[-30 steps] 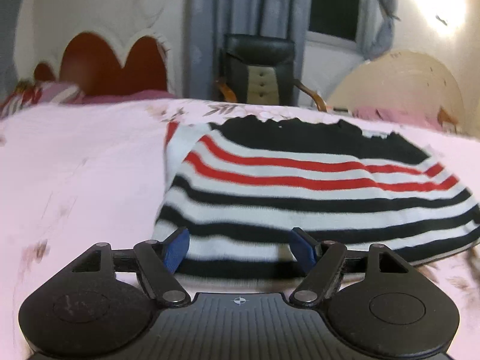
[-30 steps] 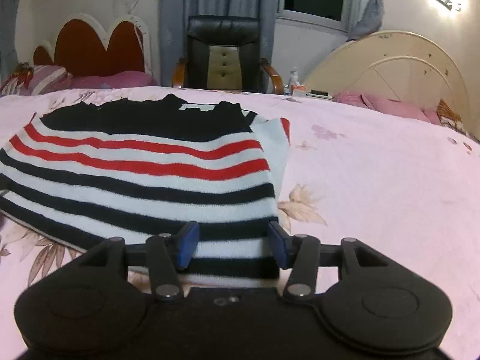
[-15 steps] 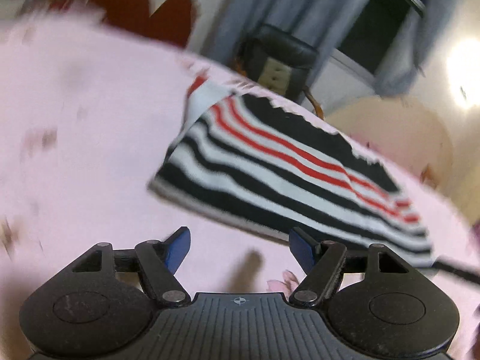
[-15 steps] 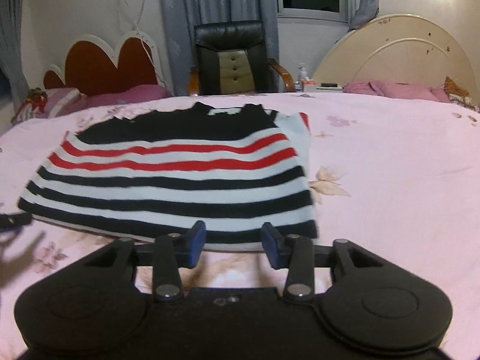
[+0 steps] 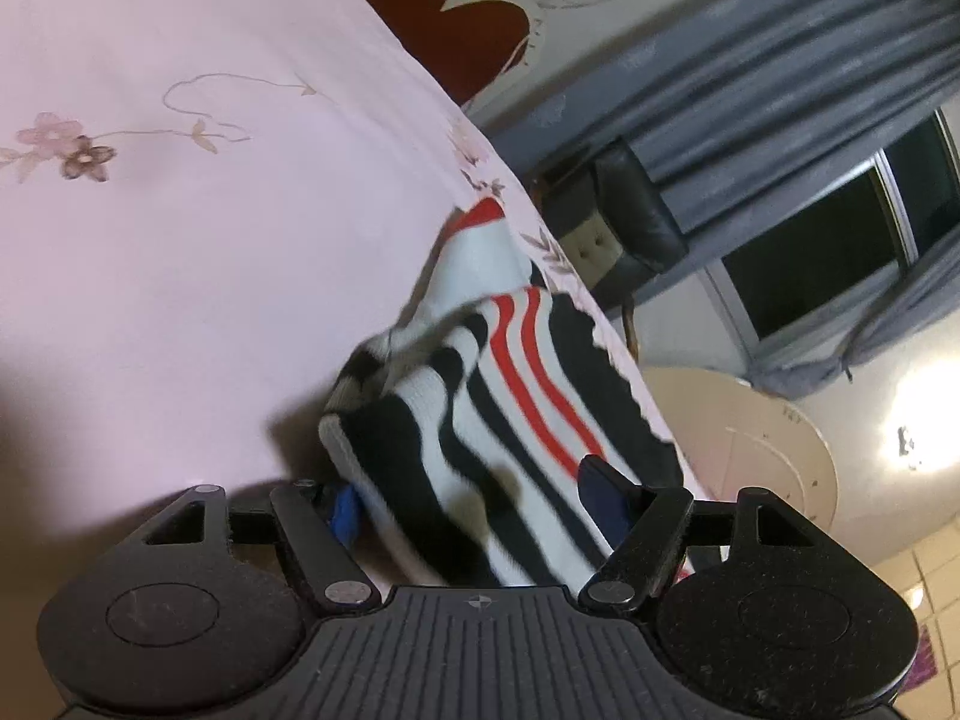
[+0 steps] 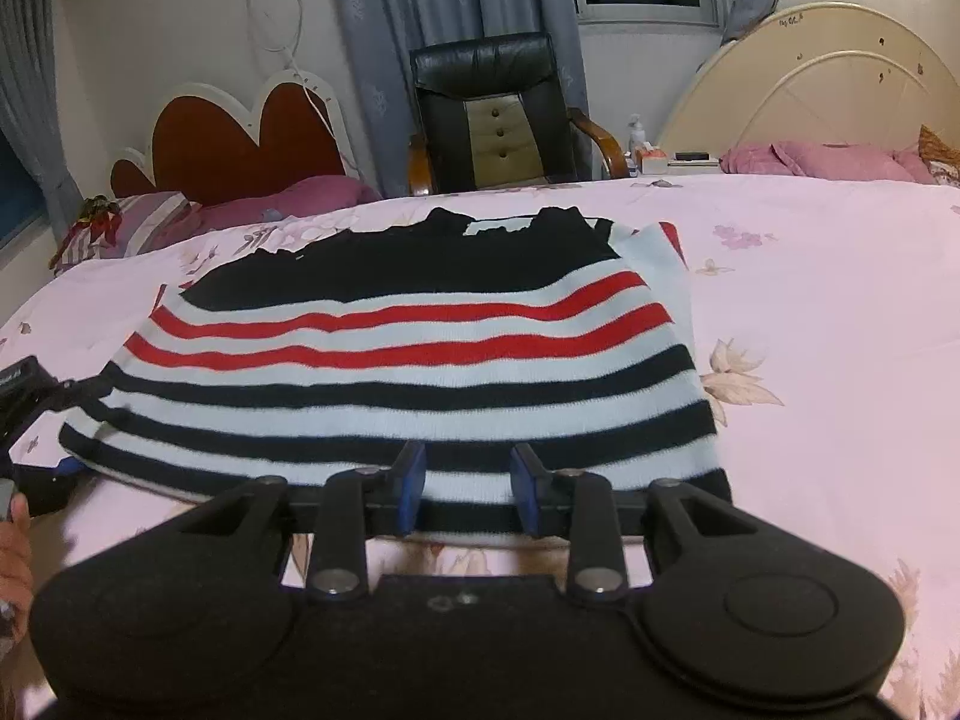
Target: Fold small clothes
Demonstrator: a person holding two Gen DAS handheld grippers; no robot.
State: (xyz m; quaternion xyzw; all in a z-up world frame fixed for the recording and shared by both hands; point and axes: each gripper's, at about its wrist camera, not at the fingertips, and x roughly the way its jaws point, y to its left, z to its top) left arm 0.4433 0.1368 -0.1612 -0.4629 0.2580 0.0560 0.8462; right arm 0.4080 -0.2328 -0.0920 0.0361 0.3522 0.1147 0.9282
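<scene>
Left wrist view: left gripper jaws apart, straddling bunched corner of black-white-red striped knit sweater; thin bite may slip. Right gripper, lower centre, open over hem; uneven lift would skew fold on pink floral bedsheet.

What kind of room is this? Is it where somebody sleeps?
Most likely a bedroom. The striped sweater lies on a bed with a pink flowered sheet, there are headboards and pillows behind it, and curtains by a window.
</scene>
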